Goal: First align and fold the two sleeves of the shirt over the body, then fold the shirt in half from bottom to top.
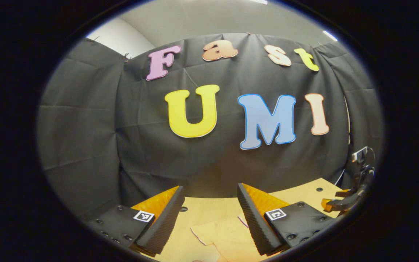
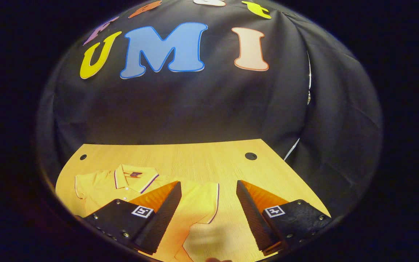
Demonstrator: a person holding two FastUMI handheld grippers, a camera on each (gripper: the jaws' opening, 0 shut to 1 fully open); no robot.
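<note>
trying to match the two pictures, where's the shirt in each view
Left gripper view: the shirt lies at the bottom centre, on the table between the left claw's fingers, with just a pale piece of it in sight.
Right gripper view: the shirt lies lower left, collar toward the wall, one sleeve spread between the right claw's fingers.
Shared landmark: the wooden table with round holes.

The left gripper (image 1: 209, 218) hangs above the light wooden tabletop (image 1: 209, 209), its two fingers spread wide with nothing between them. Below the gap lies a piece of the pale yellow fabric shirt (image 1: 224, 236), flat on the wood. At the far right edge the right gripper (image 1: 355, 189) hovers over the tabletop.
</note>
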